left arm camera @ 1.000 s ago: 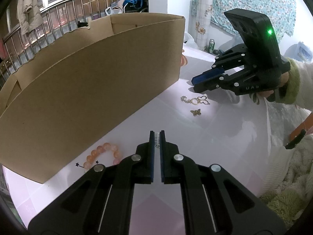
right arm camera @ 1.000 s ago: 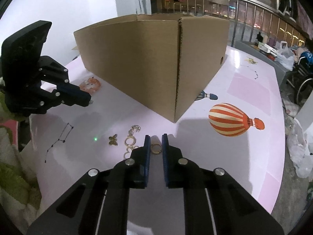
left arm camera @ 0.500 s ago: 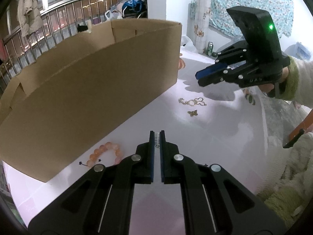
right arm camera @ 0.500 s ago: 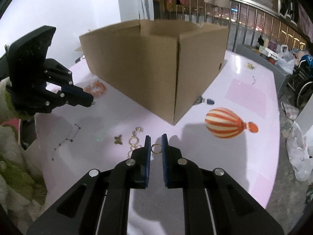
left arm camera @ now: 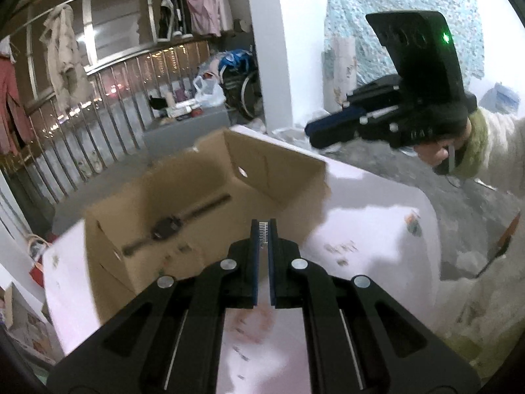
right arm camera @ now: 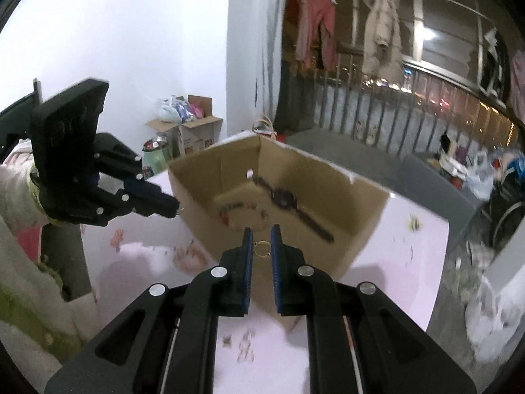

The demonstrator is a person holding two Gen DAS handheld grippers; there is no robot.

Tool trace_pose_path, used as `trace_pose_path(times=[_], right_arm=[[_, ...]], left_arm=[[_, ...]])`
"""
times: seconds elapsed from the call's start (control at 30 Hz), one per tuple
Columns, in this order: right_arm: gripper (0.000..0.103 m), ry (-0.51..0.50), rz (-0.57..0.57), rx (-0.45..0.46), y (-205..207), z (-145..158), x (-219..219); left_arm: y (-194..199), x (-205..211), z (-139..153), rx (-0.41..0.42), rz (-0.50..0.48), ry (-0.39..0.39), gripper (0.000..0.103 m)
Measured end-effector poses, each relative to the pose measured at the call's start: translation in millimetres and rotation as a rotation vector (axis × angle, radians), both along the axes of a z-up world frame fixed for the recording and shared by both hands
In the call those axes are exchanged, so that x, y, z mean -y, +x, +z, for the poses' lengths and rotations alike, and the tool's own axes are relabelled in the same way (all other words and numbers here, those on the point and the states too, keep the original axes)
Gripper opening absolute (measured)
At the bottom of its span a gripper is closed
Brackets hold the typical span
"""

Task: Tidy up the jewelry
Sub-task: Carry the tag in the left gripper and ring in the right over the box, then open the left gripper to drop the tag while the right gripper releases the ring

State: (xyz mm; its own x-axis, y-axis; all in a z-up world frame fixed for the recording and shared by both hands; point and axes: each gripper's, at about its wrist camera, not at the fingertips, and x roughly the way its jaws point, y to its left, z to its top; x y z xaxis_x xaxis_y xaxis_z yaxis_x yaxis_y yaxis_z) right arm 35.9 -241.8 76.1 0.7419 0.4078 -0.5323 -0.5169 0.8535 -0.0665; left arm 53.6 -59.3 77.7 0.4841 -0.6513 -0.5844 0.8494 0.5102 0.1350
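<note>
Item one: gold ring (right arm camera: 262, 249), pinched between the pads of my right gripper (right arm camera: 262, 241), jaws nearly closed on it. A second before, this ring sat low over the pink table (right arm camera: 410, 262) in front of the carton; by this entry it hung level with the near rim of the cardboard box (right arm camera: 357, 226), the open top in plain view below it.

Item two: small silver toothed piece (left arm camera: 262, 229), perhaps a hair comb or clasp, too small to name surely, clamped in my left gripper (left arm camera: 262, 231), jaws almost fully closed. It too had gone from table height to just above the box's near wall, where earlier that camera saw only the carton's outer side.

Reading: both pieces had been lifted clear of the rim, so I judged the carry was near its end and the drop into the box came next.

Item three: box contents. A dark wristwatch (right arm camera: 288, 202) lay flat across the floor of the box, with a card of small coloured pieces (right arm camera: 239, 211) beside it, blurred.

Item four: still loose on the table. Small gold pieces (right arm camera: 242, 349) near my right gripper and a pinkish beaded item (left arm camera: 252, 323) under my left one, both smeared by motion.

Obstructions: the near wall of the box stood just under both sets of fingers. The two grippers were well apart from each other.
</note>
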Motion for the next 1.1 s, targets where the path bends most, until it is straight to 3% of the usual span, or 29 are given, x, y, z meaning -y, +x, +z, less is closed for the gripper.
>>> trace_pose_path(times=[0.27, 0.47, 0.53, 0.57, 0.63, 0.8, 0.9, 1.1], right_arm=[[0.011, -0.069, 0.005, -0.172, 83.0, -26.6, -8.8], [0.011, -0.087, -0.023, -0.224, 109.3, -37.0, -4.2], [0.012, -0.086, -0.027, -0.224, 111.3, -37.1, -0.1], [0.012, -0.086, -0.029, -0.224, 112.5, -37.1, 0.3], [0.012, -0.077, -0.035, -0.221, 113.7, -36.6, 1.9], [0.014, -0.052, -0.046, -0.208, 110.3, -34.3, 6.6], [0.025, -0.051, -0.056, -0.195, 101.6, -32.0, 9.8], [0.027, -0.034, -0.062, -0.150, 79.1, -17.5, 16.5]], left_arm=[[84.0, 28.3, -20.4, -0.116, 0.051, 0.108, 0.004], [124.7, 46.1, -41.5, -0.220, 0.092, 0.143, 0.005], [128.5, 50.0, -42.5, -0.229, 0.095, 0.153, 0.011], [129.1, 50.6, -40.2, -0.227, 0.097, 0.152, 0.027], [129.8, 50.2, -36.2, -0.219, 0.109, 0.139, 0.044], [127.7, 52.4, -35.1, -0.207, 0.120, 0.151, 0.044], [124.7, 49.5, -32.6, -0.203, 0.128, 0.133, 0.044], [107.7, 38.3, -20.2, -0.162, 0.136, 0.099, 0.044]])
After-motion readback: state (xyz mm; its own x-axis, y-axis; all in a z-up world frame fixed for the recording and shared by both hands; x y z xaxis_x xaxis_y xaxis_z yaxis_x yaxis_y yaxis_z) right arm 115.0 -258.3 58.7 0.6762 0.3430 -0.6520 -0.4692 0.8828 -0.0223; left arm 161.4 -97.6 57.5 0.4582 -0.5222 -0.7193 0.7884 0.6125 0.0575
